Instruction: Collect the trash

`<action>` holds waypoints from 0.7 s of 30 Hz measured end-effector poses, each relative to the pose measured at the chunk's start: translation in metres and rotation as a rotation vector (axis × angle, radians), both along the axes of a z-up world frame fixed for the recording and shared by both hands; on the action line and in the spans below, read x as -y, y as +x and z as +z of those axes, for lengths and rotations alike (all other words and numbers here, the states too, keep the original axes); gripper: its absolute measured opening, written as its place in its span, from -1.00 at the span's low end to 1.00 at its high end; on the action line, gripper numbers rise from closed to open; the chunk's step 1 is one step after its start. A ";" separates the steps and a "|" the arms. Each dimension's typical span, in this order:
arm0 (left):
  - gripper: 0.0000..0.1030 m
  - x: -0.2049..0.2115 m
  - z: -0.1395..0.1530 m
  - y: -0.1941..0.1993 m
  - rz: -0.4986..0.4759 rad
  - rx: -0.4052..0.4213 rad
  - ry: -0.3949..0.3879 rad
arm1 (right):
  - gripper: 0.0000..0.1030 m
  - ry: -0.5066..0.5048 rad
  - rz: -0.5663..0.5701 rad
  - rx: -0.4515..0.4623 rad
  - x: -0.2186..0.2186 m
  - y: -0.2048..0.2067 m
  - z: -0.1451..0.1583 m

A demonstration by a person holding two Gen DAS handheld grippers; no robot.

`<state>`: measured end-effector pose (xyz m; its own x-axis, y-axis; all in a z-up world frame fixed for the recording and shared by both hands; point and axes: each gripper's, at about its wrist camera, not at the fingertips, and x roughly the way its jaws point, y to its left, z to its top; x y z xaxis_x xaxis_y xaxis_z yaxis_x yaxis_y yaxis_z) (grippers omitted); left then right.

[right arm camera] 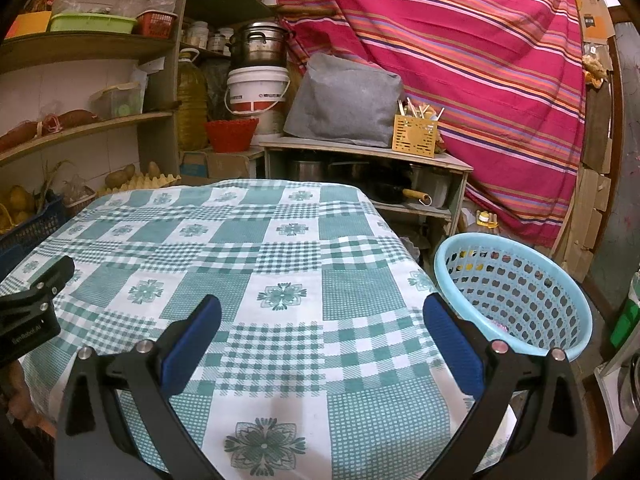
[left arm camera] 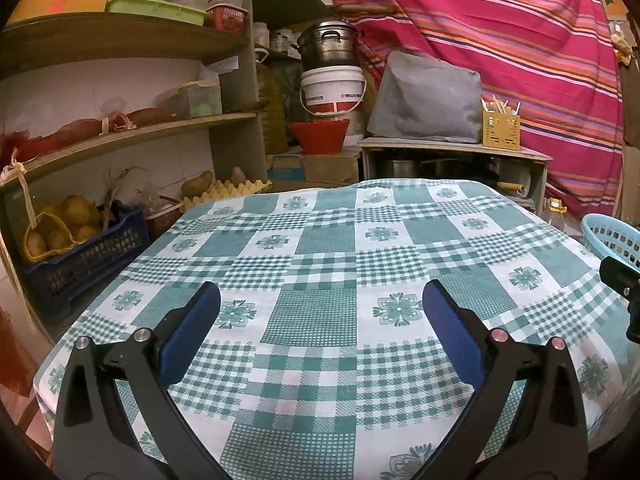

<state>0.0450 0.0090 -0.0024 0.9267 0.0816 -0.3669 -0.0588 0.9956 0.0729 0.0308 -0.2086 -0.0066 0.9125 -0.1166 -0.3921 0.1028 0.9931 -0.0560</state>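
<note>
My left gripper (left arm camera: 320, 300) is open and empty above the green checked tablecloth (left arm camera: 320, 240). My right gripper (right arm camera: 322, 308) is open and empty above the same cloth (right arm camera: 240, 248), near its right edge. A light blue perforated basket (right arm camera: 516, 292) stands on the floor right of the table, beside my right finger; a bit of pale trash shows inside it near the finger. Its rim also shows in the left wrist view (left arm camera: 612, 236). No trash shows on the cloth. The left gripper's body shows at the left edge of the right wrist view (right arm camera: 32, 312).
Wooden shelves (left arm camera: 120, 136) with produce and a dark blue crate (left arm camera: 88, 256) stand left. Behind the table are a red basket (left arm camera: 320, 134), a white bucket (left arm camera: 332, 90) under a pot, a low cabinet (left arm camera: 452, 152) and a striped curtain (left arm camera: 520, 40).
</note>
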 end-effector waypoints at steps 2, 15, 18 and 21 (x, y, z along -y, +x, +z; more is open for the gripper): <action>0.90 0.001 0.000 0.000 0.000 0.000 0.002 | 0.91 0.000 0.001 0.001 0.000 0.000 0.000; 0.90 0.002 0.001 0.000 0.000 0.002 0.004 | 0.91 0.000 0.001 0.000 0.001 0.000 0.000; 0.90 0.002 0.001 0.000 -0.002 0.002 0.003 | 0.91 0.000 0.001 -0.001 0.001 0.000 0.000; 0.90 0.003 0.001 0.000 0.000 0.002 0.005 | 0.91 0.000 0.001 0.000 0.001 0.000 0.000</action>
